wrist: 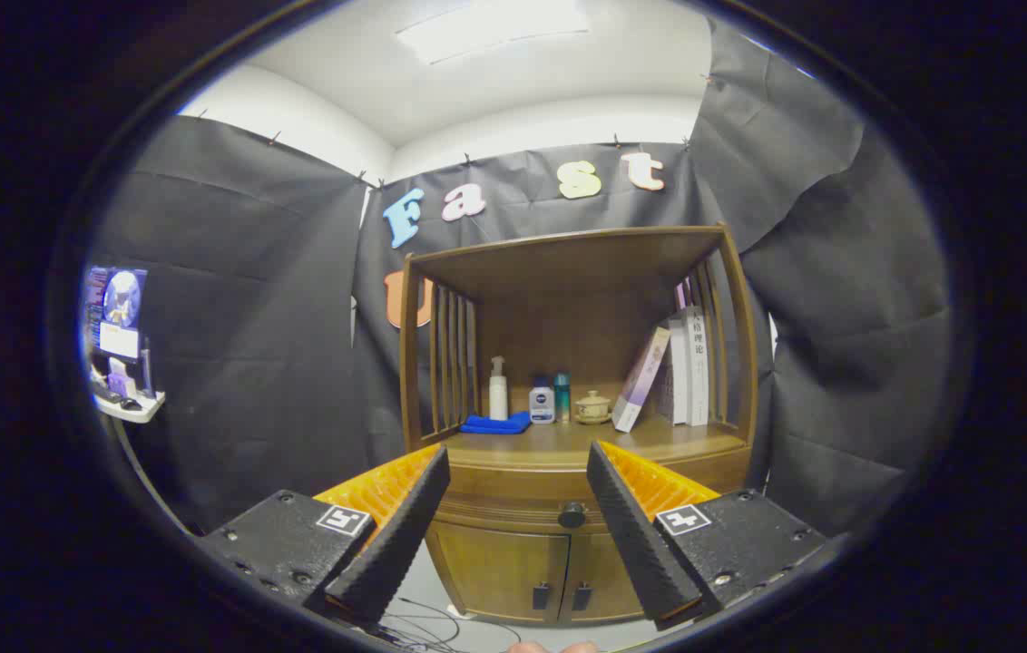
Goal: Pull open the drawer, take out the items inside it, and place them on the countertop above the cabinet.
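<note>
A wooden cabinet (568, 363) stands ahead against the booth wall. Its drawer (523, 512) is closed, with a dark round knob (572, 515) at its middle. The countertop (586, 444) above the drawer is a shelf under a wooden roof. My gripper (518, 458) is open, its fingers spread wide with nothing between them. The knob lies beyond the fingertips, seen through the gap between the fingers, and the gripper is some way back from the cabinet.
On the countertop stand a folded blue cloth (495, 423), a white pump bottle (498, 388), a small white jar (542, 404), a teal bottle (562, 397), a lidded ceramic pot (592, 408) and several books (677, 367). Two lower doors (536, 571) sit under the drawer. Cables (427, 621) lie on the floor.
</note>
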### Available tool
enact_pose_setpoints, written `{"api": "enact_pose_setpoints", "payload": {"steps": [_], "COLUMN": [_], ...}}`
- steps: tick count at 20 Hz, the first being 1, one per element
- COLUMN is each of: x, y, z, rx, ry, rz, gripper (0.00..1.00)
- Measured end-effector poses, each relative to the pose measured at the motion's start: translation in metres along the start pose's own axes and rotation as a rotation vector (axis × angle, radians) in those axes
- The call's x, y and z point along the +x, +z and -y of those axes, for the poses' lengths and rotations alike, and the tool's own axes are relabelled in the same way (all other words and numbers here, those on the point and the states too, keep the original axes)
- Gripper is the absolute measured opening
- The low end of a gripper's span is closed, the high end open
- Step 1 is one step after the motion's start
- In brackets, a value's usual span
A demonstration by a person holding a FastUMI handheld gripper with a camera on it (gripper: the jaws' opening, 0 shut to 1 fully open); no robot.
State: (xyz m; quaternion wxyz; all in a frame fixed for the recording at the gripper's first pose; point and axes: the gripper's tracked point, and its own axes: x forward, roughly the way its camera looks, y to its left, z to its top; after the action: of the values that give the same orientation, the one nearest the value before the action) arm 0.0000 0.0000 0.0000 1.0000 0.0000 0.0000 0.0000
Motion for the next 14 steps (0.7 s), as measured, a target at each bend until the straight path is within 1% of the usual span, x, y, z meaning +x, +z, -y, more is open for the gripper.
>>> {"api": "enact_pose_setpoints", "payload": {"steps": [14], "x": [0.019], "y": [-0.010], "z": [0.020], "rx": [-0.017], "ry": [-0.006], "rz": [0.002], "gripper": [0.99]}}
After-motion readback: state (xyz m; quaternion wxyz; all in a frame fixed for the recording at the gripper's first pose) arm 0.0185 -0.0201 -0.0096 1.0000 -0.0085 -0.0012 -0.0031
